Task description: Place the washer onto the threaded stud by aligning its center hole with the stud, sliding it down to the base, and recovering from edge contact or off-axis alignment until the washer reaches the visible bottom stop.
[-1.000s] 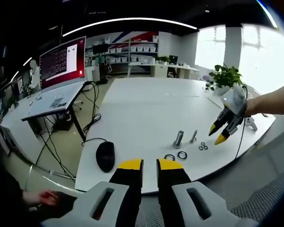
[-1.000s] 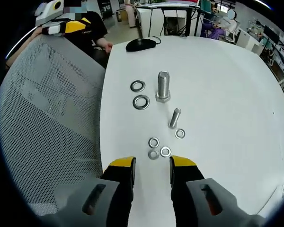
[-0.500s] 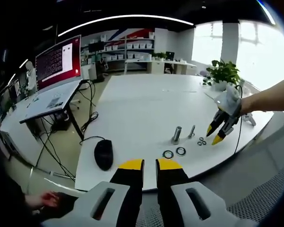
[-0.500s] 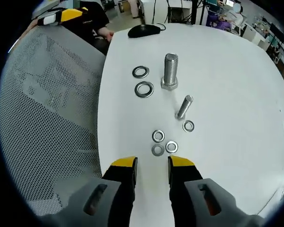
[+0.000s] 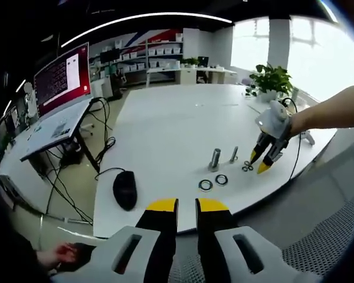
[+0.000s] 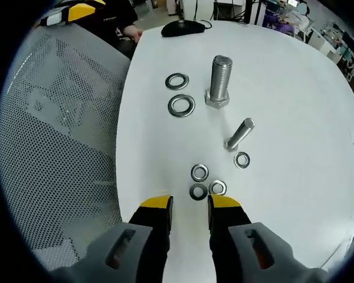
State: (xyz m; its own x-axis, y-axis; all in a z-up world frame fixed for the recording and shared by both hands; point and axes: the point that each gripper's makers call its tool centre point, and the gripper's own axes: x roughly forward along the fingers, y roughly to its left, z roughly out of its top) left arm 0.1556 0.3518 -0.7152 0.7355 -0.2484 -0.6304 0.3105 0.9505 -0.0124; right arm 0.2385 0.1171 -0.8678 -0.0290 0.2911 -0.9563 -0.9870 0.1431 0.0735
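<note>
The right gripper (image 6: 189,203) hovers, fingers slightly apart and empty, just above three small washers (image 6: 199,173) on the white tabletop (image 6: 295,106). Beyond them stands the stud (image 6: 220,79), beside two larger washers (image 6: 181,105). The left gripper (image 5: 186,206) hangs off the tabletop edge, fingers nearly closed, empty.

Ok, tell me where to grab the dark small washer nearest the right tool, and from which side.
Take the dark washer by its outer rim, from above, the right tool coming down with one jaw on each side. It lies flat on the white table, so no face is open to pinch. A brighter washer sits close on one side, perhaps touching, so likely set the jaws across the other axis.
</note>
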